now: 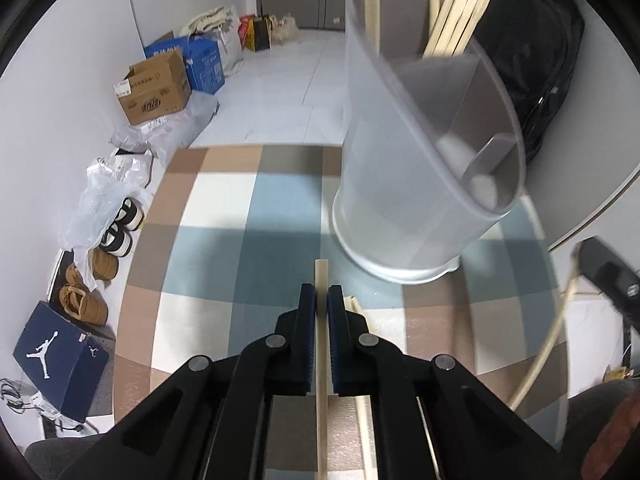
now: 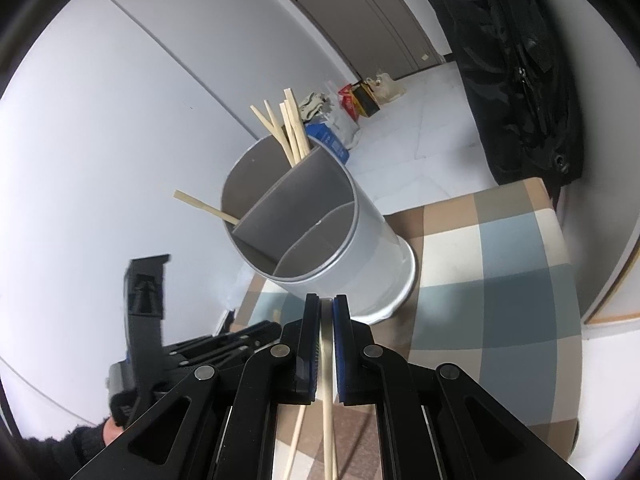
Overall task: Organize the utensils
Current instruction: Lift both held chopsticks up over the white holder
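Observation:
A pale grey round holder (image 2: 372, 252) with inner dividers stands on the checked tablecloth (image 2: 500, 264). Several wooden chopsticks (image 2: 290, 128) stick up from its back compartment. One chopstick (image 2: 200, 203) leans out of the left compartment. My left gripper (image 1: 321, 292) is shut on a single chopstick (image 1: 321, 360), just in front of the holder (image 1: 400, 208). My right gripper (image 2: 326, 304) is shut on another chopstick (image 2: 328, 408), close to the holder's base. Loose chopsticks (image 1: 366, 432) lie on the cloth under the left gripper.
A black backpack (image 1: 540, 60) hangs behind the holder to the right. Beyond the table's left edge, the floor holds cardboard boxes (image 1: 156, 88), plastic bags (image 1: 108, 192), shoes (image 1: 120, 232) and a blue shoe box (image 1: 60, 356). A dark-sleeved hand (image 2: 100, 436) holds the left gripper.

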Motion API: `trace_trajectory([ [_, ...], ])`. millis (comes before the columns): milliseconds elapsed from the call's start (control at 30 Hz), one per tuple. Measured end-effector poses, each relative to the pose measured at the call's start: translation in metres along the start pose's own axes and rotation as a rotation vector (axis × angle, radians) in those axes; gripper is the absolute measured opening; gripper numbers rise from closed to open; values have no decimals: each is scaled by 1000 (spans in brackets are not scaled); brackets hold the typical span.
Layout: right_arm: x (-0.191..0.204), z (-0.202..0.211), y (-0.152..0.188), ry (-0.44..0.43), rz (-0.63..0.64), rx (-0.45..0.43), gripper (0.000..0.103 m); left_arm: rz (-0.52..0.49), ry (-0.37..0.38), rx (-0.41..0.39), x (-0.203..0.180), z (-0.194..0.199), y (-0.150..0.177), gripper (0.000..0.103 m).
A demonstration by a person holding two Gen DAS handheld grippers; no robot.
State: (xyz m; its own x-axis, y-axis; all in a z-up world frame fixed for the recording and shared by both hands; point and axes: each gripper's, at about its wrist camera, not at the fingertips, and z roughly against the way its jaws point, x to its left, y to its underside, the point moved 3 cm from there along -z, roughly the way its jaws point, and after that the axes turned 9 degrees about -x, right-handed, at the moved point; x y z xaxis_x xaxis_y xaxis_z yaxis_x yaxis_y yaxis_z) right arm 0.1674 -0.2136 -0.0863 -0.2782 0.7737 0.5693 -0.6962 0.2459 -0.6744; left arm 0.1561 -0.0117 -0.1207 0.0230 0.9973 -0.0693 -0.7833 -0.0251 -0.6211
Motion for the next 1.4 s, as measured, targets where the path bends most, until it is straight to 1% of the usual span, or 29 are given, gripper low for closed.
trace_trajectory([
  [100, 1, 4, -2, -2, 4, -20, 6, 8, 16, -38, 1, 14, -5, 2],
  [167, 4, 11, -3, -26, -4, -52, 6, 14, 27, -68, 2, 24, -10, 2],
  [333, 13, 18, -1, -50, -12, -73, 6, 15, 67, -142, 3, 48, -18, 2],
  [467, 24, 21, -1, -48, 21, -86, 6, 15, 86, -194, 4, 62, -23, 2],
  [567, 42, 29, -3, -47, 69, -112, 6, 19, 103, -230, 6, 72, -27, 2],
  [700, 57, 37, -9, -35, 90, -129, 6, 24, 133, -273, 8, 86, -33, 2],
  [933, 88, 51, -34, -26, 154, -183, 6, 12, 172, -344, 9, 115, -47, 2],
  [1167, 114, 59, -69, -21, 201, -235, 6, -8, 196, -400, 6, 141, -68, 2],
  [1267, 121, 59, -86, -30, 210, -247, 6, -10, 214, -407, 5, 147, -79, 2],
  [1400, 123, 57, -107, -51, 192, -258, 6, -22, 235, -409, 2, 151, -97, 2],
])
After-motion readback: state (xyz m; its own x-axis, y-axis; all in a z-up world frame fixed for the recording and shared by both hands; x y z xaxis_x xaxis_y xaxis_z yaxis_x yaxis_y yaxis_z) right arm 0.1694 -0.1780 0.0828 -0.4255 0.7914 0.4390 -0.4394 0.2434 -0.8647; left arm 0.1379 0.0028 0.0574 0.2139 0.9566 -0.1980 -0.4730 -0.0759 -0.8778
